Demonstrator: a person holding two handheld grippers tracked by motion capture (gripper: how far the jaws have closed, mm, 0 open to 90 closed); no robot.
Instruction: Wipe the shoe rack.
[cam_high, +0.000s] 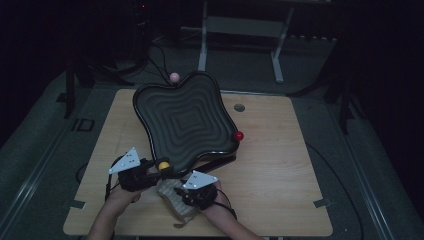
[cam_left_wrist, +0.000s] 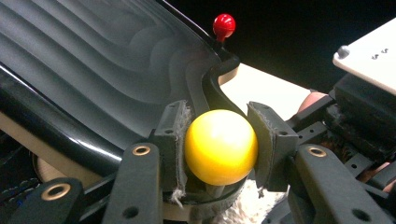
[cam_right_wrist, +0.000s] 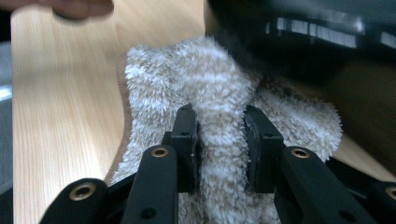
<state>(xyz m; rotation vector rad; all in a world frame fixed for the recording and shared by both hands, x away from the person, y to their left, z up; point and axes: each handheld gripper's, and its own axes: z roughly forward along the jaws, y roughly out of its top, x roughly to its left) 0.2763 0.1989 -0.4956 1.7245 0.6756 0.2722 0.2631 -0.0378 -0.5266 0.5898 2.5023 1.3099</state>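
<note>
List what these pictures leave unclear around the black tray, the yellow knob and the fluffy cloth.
- Yellow knob: its stem, hidden by the left gripper, left gripper view.
- Black tray: blurred and cut off by the top edge, right gripper view.
- Fluffy cloth: mostly covered by the right gripper, high view.
- Pink ball: its base, hidden behind the tray rim, high view.
</note>
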